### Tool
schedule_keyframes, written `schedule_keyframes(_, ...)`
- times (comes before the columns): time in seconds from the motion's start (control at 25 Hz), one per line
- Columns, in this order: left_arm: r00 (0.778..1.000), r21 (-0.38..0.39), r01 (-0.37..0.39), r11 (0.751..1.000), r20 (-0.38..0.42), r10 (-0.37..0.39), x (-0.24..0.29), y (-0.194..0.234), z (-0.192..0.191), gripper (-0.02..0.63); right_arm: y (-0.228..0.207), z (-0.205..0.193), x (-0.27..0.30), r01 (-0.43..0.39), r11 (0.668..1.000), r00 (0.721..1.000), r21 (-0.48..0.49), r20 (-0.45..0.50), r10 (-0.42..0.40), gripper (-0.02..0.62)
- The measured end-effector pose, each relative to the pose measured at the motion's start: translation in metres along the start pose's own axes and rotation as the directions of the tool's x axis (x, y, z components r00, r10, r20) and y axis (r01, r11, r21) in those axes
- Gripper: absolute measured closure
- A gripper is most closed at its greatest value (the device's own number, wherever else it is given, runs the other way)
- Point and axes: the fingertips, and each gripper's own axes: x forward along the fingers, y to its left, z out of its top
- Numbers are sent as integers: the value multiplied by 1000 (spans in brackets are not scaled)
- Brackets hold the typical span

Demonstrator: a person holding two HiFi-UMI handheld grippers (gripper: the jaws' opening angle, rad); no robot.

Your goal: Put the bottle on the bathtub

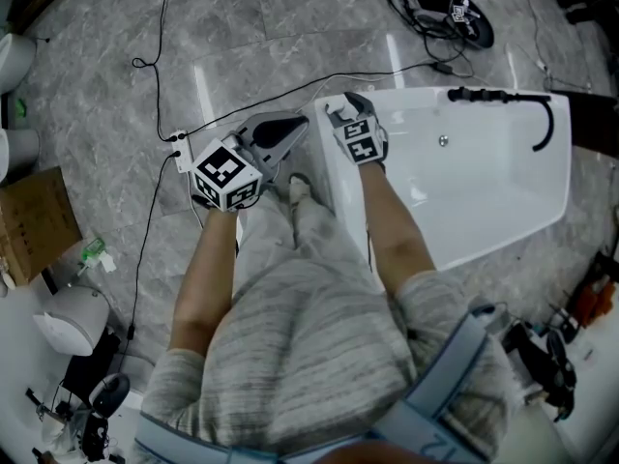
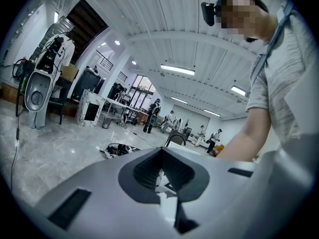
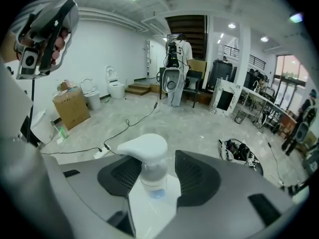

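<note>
Grey marble-look floor tiles [image 1: 271, 27] covered a big, bright showroom hall, with black cables lying across them and a brown cardboard box [image 1: 34, 220] at the left edge. A white, rectangular acrylic bathtub [image 1: 455, 177] stood on this floor in front of the person.

The right gripper [image 1: 348, 106] hung over the near corner of the bathtub rim, pointing steeply down. Its jaws stood wide apart. Between them stood a small clear plastic spray bottle with a white trigger head [image 3: 147, 151], upright on the white rim, and the pads did not seem to press on it. The left gripper [image 1: 290, 131] was held beside the tub over the floor, almost level, its jaws closed together with nothing between them.

I judged that the placing step was at its end: the bottle was already on the bathtub and released. The next move would call for drawing the right gripper straight back and up, without touching the trigger head, because the bottle stood close to the rim edge and could easily tip.

In the head view the bottle itself was hidden under the right gripper, so how near it stood to the edge was hard to tell. The bottom of the bottle was also partly hidden by the jaws.
</note>
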Motion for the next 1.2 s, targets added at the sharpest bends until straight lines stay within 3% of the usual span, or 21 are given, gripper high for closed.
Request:
schedule_keyframes(0.48, 1000, -17, 1, 1000, -2, -1, 7, -3, -10, 603, -12, -4, -4, 54, 990, 986, 132, 151, -74, 407)
schedule_keyframes(1.2, 998, -28, 38, 999, 46, -37, 17, 4, -41, 603, -5, 13, 3, 152, 987, 919, 58, 358, -163, 408)
